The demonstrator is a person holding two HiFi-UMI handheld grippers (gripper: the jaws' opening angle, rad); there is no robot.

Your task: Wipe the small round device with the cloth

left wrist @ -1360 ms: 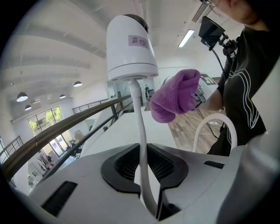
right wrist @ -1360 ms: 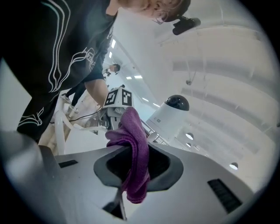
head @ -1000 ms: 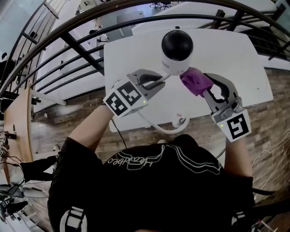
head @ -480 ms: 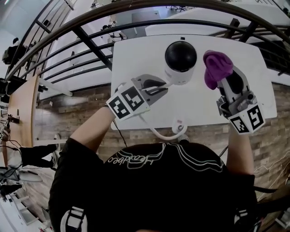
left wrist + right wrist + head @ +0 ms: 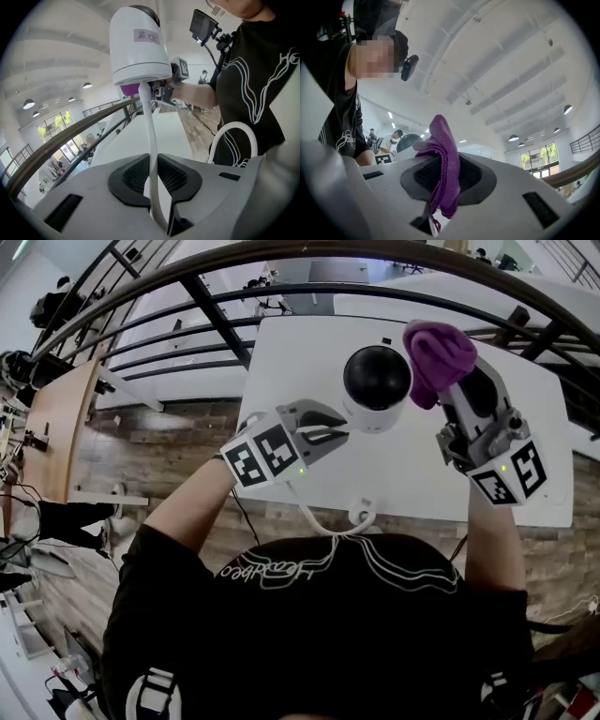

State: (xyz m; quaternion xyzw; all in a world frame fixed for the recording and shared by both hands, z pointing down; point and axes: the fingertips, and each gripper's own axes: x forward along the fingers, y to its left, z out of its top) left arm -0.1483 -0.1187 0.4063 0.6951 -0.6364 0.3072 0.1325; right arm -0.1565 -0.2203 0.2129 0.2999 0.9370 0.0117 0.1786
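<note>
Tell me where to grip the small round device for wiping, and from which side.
Grip the thin white cable just under the base of the small round device, coming from the left, as the left gripper does. The body is wide, smooth and rounded, so jaws would likely slip; the cable fits between them and leaves the dome clear for the purple cloth.

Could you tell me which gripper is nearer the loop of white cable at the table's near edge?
Left. The left gripper clamps the white cable just up-left of the loop; the right gripper, holding the purple cloth, is farther off beside the device.
</note>
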